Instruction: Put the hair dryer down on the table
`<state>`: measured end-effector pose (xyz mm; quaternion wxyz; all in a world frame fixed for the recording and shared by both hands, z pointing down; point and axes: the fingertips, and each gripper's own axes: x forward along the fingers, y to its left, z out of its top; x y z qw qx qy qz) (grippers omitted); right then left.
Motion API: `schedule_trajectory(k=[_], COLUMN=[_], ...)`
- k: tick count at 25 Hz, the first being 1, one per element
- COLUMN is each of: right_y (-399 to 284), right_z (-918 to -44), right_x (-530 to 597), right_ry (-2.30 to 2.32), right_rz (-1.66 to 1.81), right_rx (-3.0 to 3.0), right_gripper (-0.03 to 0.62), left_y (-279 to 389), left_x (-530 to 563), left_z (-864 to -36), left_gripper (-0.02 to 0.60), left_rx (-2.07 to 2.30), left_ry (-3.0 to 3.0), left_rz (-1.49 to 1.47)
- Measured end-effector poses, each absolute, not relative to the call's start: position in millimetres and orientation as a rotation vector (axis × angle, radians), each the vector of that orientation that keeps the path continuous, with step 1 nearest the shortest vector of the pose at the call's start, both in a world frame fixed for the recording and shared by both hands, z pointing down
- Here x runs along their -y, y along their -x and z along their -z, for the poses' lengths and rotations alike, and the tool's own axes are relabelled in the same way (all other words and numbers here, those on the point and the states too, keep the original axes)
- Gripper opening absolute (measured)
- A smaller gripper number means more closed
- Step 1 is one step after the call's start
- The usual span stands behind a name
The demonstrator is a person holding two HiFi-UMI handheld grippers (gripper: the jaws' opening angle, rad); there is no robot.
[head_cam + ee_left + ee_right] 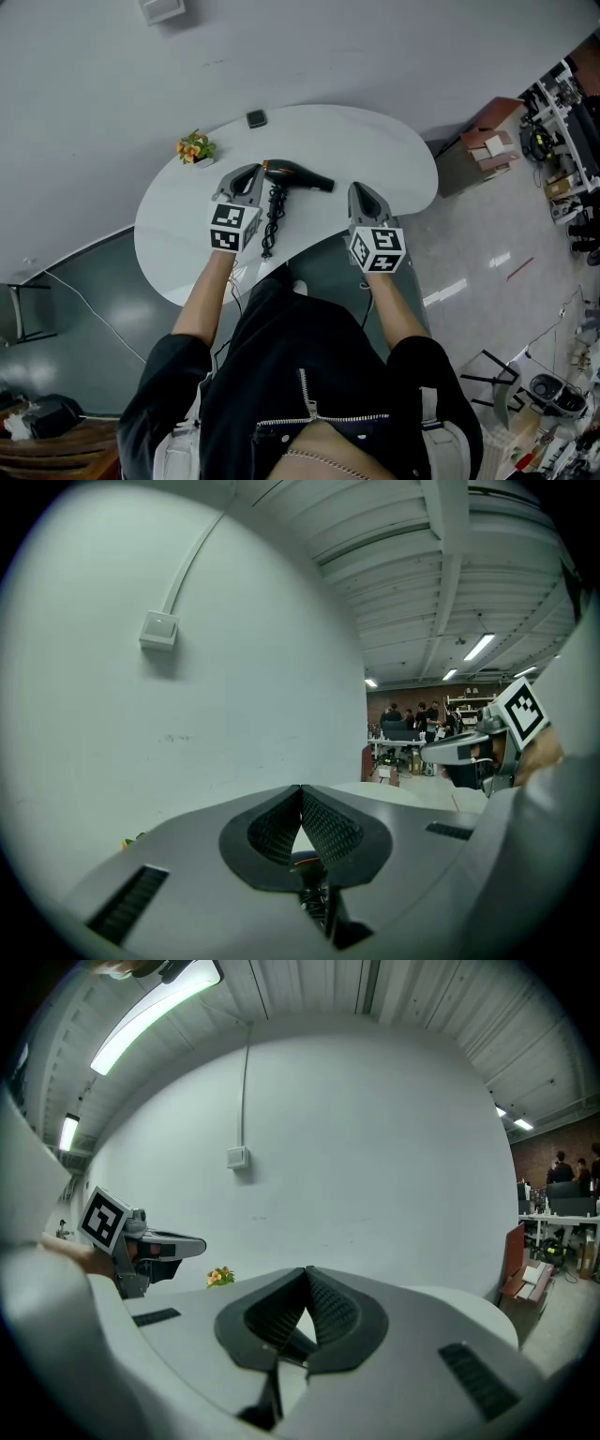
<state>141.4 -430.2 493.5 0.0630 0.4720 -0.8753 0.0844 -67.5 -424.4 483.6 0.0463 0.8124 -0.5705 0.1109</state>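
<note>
The black hair dryer (298, 176) with an orange ring lies on the white oval table (394, 159), its nozzle pointing right. Its coiled black cord (272, 220) trails toward the near edge. My left gripper (255, 172) hovers just left of the dryer's rear end, jaws shut with nothing between the tips. In the left gripper view the tips (301, 789) meet, and a bit of the dryer's orange and black (306, 860) shows below them. My right gripper (359, 190) sits to the right of the dryer, apart from it. Its jaws (307, 1271) are shut and hold nothing.
A small pot of orange flowers (195, 148) stands at the table's far left, and a small dark object (256, 118) lies at its far edge. A brown cabinet (492, 141) and shelving stand to the right. A grey wall rises behind the table.
</note>
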Motion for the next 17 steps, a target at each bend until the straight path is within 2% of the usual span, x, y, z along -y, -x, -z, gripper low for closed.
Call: schedule_trajectory(k=[17], right_y=[-147.7], right_z=[-503.5], right_x=[419.2], right_ry=[-1.429], right_rz=[-0.281], right_rx=[2.637], right_gripper=[-0.006], left_y=[64.6], left_x=[418.0], left_z=[-493.5], left_gripper=[0.021], left_rx=[1.741], left_ry=[-2.448], left_rz=[-0.327])
